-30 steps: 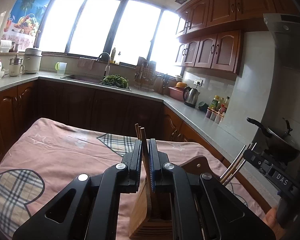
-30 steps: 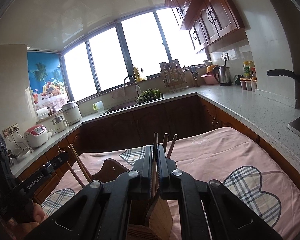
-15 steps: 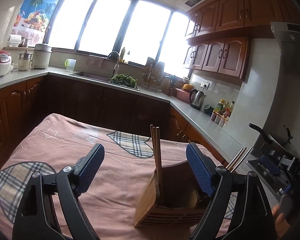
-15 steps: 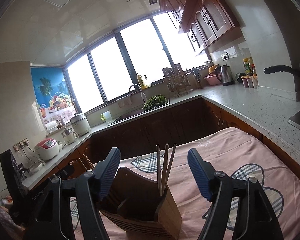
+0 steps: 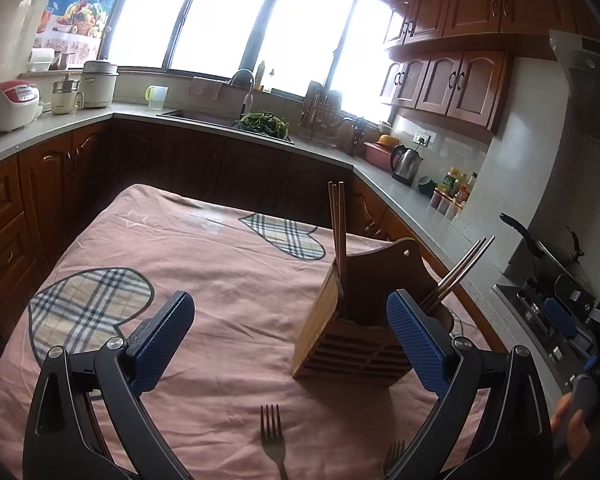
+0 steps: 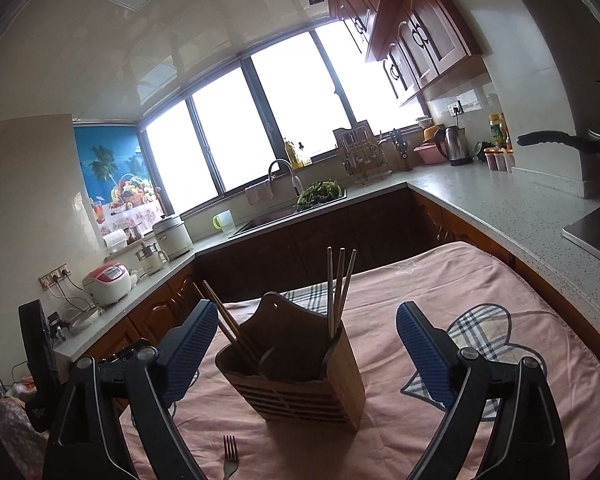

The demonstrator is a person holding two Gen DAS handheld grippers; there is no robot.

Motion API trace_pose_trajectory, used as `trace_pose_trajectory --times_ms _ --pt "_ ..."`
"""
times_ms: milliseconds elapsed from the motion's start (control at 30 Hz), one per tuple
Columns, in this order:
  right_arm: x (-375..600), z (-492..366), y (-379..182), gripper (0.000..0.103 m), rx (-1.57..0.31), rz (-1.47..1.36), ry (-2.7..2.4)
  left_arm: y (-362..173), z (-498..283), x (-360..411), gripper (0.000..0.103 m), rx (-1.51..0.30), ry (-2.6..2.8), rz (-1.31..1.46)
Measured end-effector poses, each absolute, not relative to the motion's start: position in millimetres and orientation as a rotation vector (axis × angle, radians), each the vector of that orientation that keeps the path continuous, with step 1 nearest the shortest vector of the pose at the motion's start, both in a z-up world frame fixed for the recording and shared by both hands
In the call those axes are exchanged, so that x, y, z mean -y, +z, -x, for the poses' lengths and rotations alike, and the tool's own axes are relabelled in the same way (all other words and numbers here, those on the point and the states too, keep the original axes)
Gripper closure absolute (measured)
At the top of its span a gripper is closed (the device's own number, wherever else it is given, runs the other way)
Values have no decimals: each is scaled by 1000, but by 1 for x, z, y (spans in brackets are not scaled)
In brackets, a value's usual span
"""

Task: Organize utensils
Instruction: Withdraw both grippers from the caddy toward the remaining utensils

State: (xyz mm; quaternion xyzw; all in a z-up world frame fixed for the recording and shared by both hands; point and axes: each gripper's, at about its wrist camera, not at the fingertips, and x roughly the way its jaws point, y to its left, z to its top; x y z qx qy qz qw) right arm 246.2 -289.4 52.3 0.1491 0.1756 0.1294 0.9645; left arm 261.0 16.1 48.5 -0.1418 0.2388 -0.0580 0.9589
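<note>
A wooden utensil holder stands on the pink tablecloth. Brown chopsticks stand in one compartment, metal chopsticks in the other. My left gripper is open and empty, just in front of the holder. My right gripper is open and empty, with the holder between its fingers' lines of sight. A fork lies on the cloth near me. A second fork's tines show by the left gripper's right finger.
The table carries a pink cloth with plaid hearts. Kitchen counters run along the far and right sides with a kettle, a sink and a rice cooker. A stove with a pan is at the right.
Both grippers opened, letting go of the chopsticks, which now stand in the holder. Both grippers drew back and upward, so the forks on the cloth came into view.
</note>
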Motion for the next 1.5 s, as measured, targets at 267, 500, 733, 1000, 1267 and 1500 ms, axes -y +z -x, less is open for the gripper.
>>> trace_pose_trajectory --times_ms 267,500,733,1000,1267,1500 --pt "293 -215 40 11 -412 -293 256 34 -226 -29 4 -540 -97 302" --pt "294 -187 29 11 -452 -280 262 19 -203 -38 4 -596 -78 298" --pt "290 -167 9 11 -517 -254 273 -2 -185 -45 4 -654 -64 301" --pt "284 -152 -16 11 -583 -243 280 -26 -178 -46 4 -714 -51 299" --pt "267 -147 -38 11 -659 -213 317 -43 -181 -42 4 -770 -60 286" --pt "250 -149 -47 11 -701 -185 354 -49 -190 -42 4 -802 -64 279"
